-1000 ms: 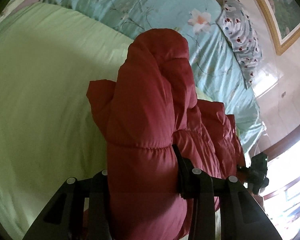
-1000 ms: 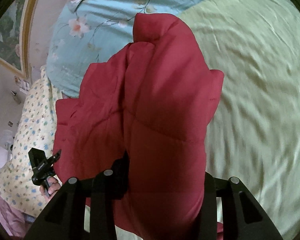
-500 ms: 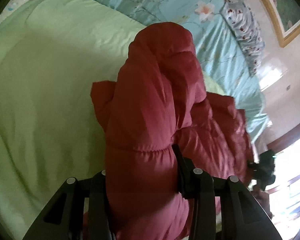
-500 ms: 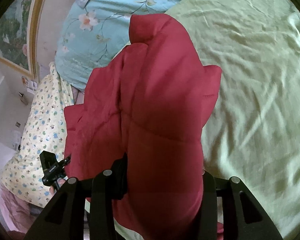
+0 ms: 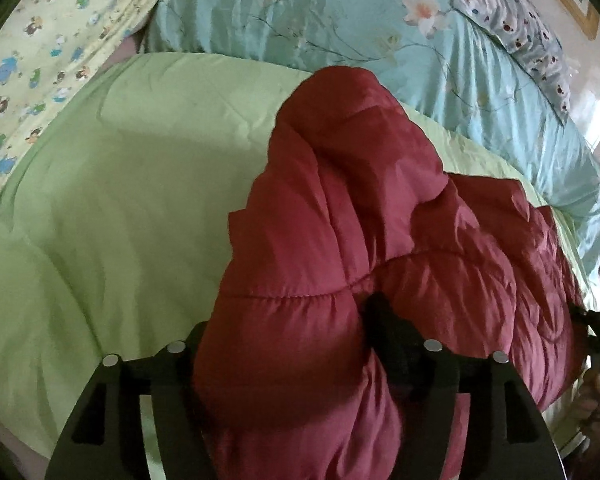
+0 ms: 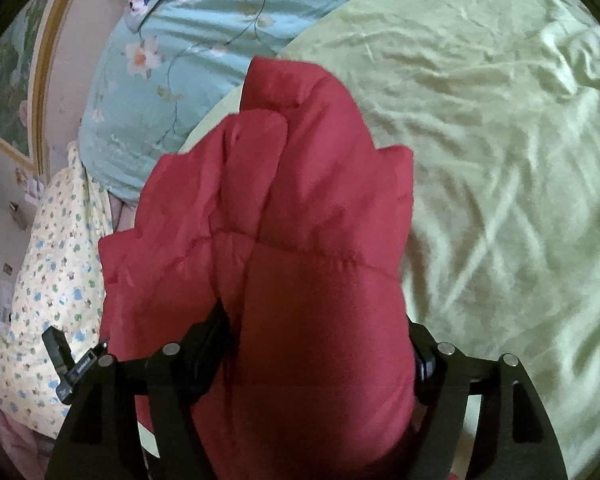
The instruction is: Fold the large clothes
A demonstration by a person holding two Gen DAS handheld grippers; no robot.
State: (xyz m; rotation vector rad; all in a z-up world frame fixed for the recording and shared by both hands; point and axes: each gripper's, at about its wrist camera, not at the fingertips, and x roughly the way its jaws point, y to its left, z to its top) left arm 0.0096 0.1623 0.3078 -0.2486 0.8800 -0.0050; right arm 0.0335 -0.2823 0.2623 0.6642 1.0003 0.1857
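— Releasing already? Both the left hand-held gripper (image 5: 296,344) and right hand-held gripper (image 6: 320,344) have just been opening, puffy quilted red jacket (image 5: 340,240) between their jaws.
— Yes; let it settle squarely on the pale green quilt (image 5: 120,200) of the bed.

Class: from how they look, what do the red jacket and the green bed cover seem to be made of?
Red jacket: probably a smooth synthetic shell over padding; stitched seams part puffy sections, with a faint sheen. Green bed cover: thin woven cloth, perhaps satin-like; fine creases catch the light. Neither fibre can be confirmed.
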